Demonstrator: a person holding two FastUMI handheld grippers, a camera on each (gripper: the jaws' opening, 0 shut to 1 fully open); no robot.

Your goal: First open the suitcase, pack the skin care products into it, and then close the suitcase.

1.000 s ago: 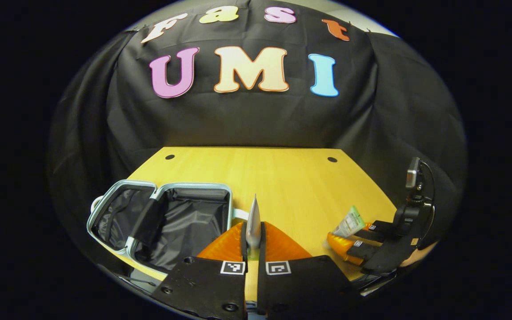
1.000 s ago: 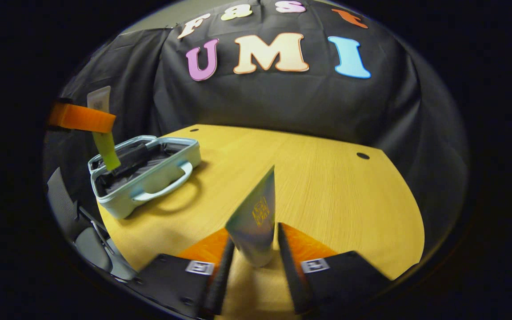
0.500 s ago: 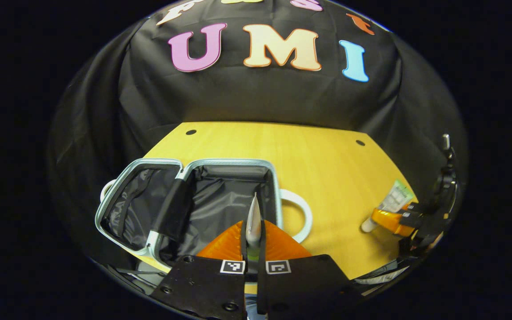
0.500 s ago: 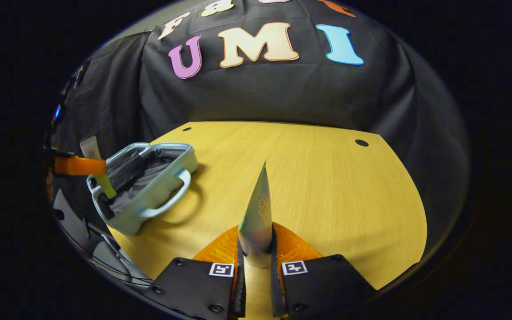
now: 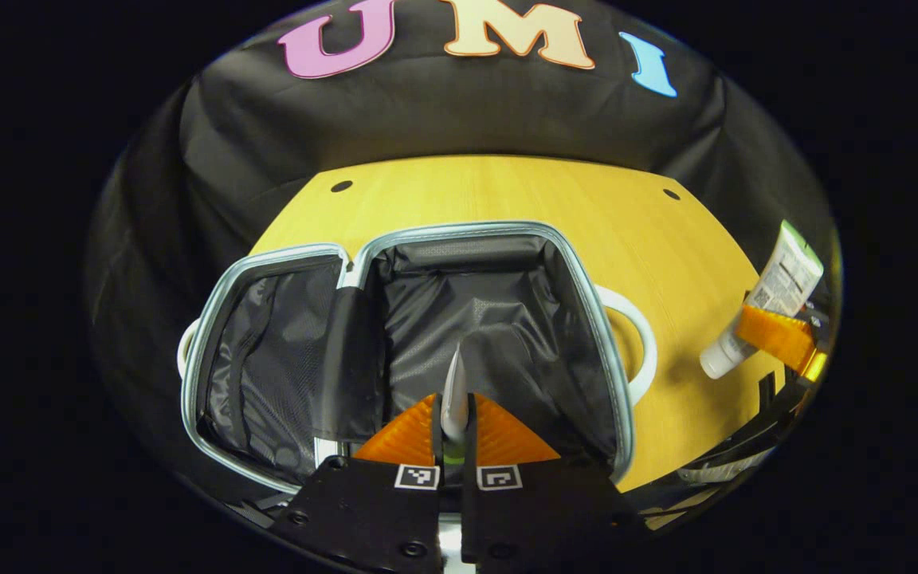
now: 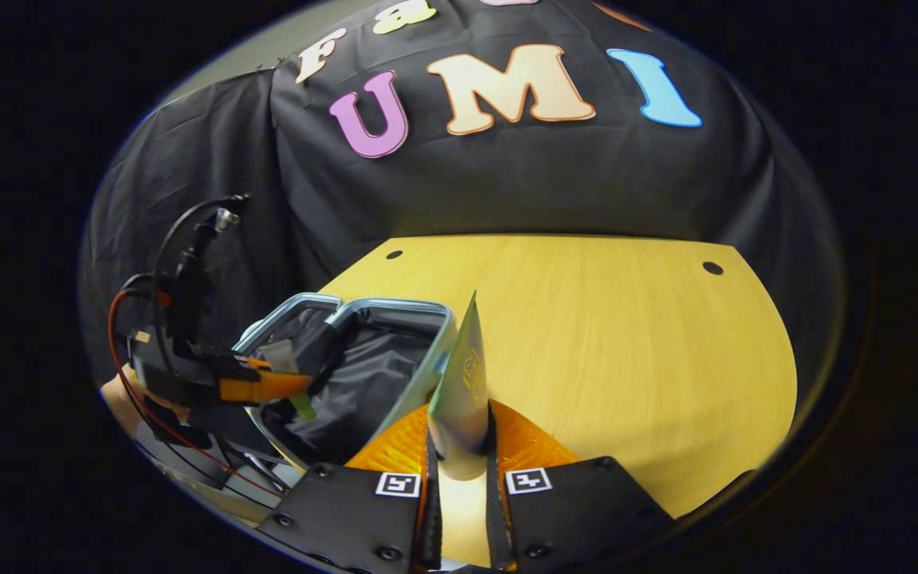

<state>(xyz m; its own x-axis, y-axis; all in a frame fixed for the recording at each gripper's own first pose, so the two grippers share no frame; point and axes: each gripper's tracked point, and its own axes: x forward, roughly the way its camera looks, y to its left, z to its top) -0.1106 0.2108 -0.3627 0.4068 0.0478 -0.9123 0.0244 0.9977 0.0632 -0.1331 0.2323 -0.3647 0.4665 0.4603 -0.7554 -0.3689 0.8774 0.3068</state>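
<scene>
- Since the suitcase (image 5: 427, 319) lies open flat at the desk's (image 5: 507, 191) near-left edge, step 1 looks done; packing is the step in hand.
- Left gripper view: left gripper (image 5: 454, 414) is pinched on a slim silver tube (image 5: 454, 383), seen edge-on, w/ a green bit at the base. It hangs over the case's right half, above the black lining, which looks bare so far.
- Same view, far right: the right gripper's orange fingers (image 5: 774, 339) clamp a white tube (image 5: 778, 295), cap down, above the desk's right edge, well apart from the case.
- Right gripper view: right gripper (image 6: 460, 446) is pressed together on that tube (image 6: 463, 383), flat crimp pointing up & away. Case (image 6: 363, 367) sits to its left, near the desk's left edge.
- Same view: left gripper (image 6: 268, 387) hangs over the open case, tube tip (image 6: 304, 408) pointing down into it.
- Next, by my read: lower the left tube nearer the lining, spread the fingers, let it drop clear of the rim & centre divider. Then bring the right tube across and release too. Closing comes after.
</scene>
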